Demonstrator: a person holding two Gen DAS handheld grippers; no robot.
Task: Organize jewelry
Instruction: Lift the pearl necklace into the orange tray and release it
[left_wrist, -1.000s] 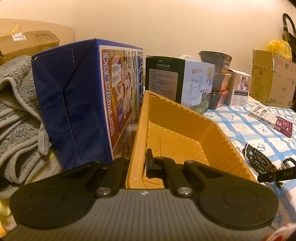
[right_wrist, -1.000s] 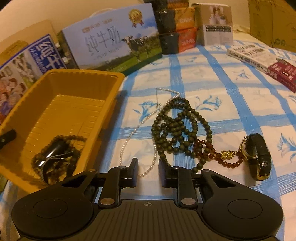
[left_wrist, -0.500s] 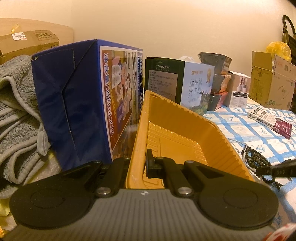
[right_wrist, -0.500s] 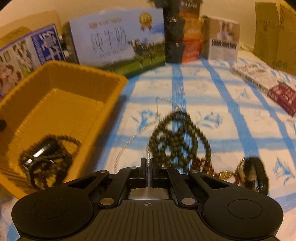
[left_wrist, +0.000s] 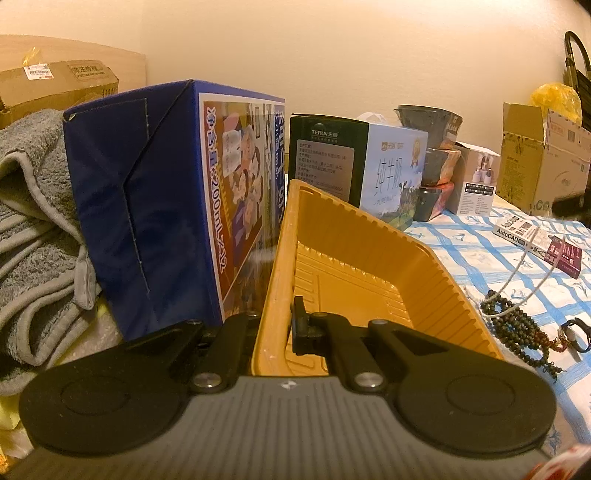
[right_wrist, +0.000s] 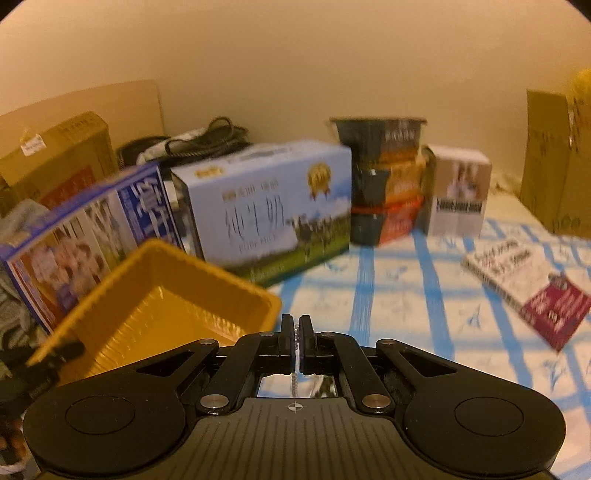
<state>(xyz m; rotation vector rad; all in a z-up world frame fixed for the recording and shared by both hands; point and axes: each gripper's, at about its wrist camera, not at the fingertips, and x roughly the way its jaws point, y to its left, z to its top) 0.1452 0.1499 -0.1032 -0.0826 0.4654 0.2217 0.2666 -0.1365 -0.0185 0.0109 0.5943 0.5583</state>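
My left gripper (left_wrist: 276, 325) is shut on the near wall of the yellow tray (left_wrist: 354, 266), which also shows in the right wrist view (right_wrist: 155, 295). My right gripper (right_wrist: 296, 332) is shut on the white pearl necklace (right_wrist: 295, 345), a few beads showing between its pads. In the left wrist view the necklace (left_wrist: 532, 273) hangs as two taut strands rising from the cloth. Dark green beads (left_wrist: 517, 325), a red bead bracelet (left_wrist: 550, 341) and a black watch (left_wrist: 576, 332) lie on the blue-checked cloth (left_wrist: 480, 240) right of the tray.
A blue milk carton box (left_wrist: 173, 199) and a light-blue milk box (right_wrist: 269, 206) stand behind the tray. Stacked bowls (right_wrist: 384, 177), a small white box (right_wrist: 458, 192), a book (right_wrist: 528, 288) and a cardboard box (left_wrist: 543, 158) sit farther back. Grey towels (left_wrist: 33, 229) lie left.
My right gripper closed on the pearl necklace and lifted it upward off the cloth, tilting its view up. My left gripper stayed clamped on the tray wall.
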